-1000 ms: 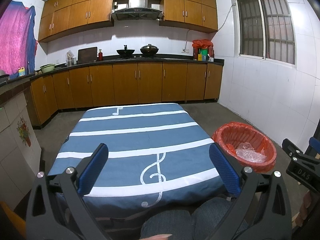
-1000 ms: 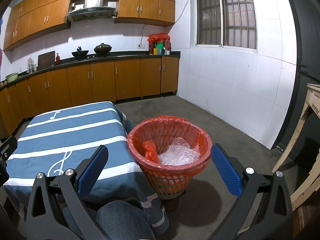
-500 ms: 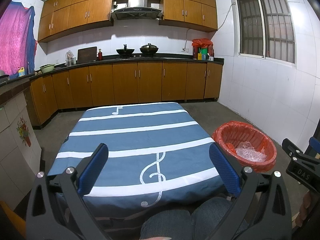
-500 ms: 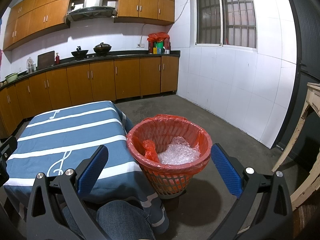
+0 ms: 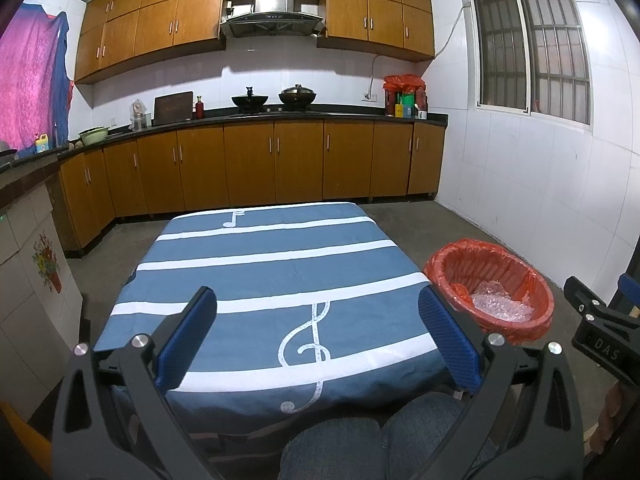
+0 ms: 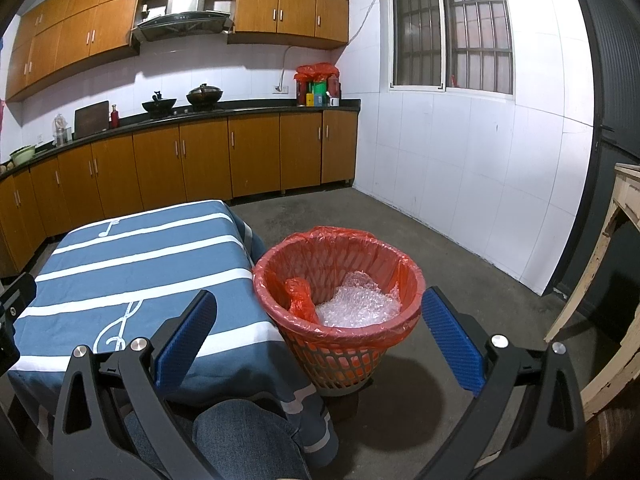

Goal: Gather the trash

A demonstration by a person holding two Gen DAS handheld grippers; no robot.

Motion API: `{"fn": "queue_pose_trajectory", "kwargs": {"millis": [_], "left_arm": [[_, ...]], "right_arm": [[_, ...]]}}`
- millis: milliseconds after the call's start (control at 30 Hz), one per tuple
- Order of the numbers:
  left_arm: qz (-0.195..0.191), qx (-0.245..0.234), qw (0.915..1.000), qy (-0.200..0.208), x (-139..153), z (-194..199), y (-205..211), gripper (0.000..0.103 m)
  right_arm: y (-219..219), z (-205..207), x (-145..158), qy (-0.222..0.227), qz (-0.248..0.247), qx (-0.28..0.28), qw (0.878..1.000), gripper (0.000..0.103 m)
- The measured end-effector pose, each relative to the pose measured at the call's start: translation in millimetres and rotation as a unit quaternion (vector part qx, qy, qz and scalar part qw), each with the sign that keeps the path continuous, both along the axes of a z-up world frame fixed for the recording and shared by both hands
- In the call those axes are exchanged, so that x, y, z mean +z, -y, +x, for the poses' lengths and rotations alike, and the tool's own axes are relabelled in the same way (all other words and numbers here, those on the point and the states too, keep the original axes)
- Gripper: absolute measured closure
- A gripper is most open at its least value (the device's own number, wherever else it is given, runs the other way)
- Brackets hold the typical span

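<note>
Both tongs, left (image 5: pixel 318 338) and right (image 6: pixel 320 338), spread apart; round mesh basket (image 6: pixel 344 364), crinkled bubble wrap (image 6: pixel 358 306) inside.

Home kitchen (wooden cabinets (image 5: pixel 248 168), range hood (image 5: pixel 272 10))

Basket (image 6: pixel 340 354) floor hidden under bubble wrap (image 6: pixel 356 306) | tabletop (image 5: pixel 276 280) near edge masked by knees (image 5: pixel 332 448) | countertop bottles (image 5: pixel 404 100) too small to read

Left view: trash basket (image 5: pixel 490 285) drifted slightly toward 12 o'clock.
Right view: trash basket (image 6: pixel 340 280) edged slightly toward 12 o'clock.
</note>
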State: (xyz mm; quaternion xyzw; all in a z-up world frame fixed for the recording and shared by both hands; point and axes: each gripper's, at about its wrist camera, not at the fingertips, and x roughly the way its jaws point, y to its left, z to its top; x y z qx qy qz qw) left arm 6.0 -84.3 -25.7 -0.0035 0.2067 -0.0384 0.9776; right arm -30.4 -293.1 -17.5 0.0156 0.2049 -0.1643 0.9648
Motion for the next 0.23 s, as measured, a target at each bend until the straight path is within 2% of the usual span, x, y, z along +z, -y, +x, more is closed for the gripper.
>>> {"fn": "queue_pose_trajectory", "kwargs": {"millis": [233], "left_arm": [[0.0, -0.002, 1.0, -0.003, 1.1, -0.2, 1.5, 0.004]], "right_arm": [[0.4, -1.3, -0.2, 0.0, 0.0, 0.0, 1.0, 0.002]]}}
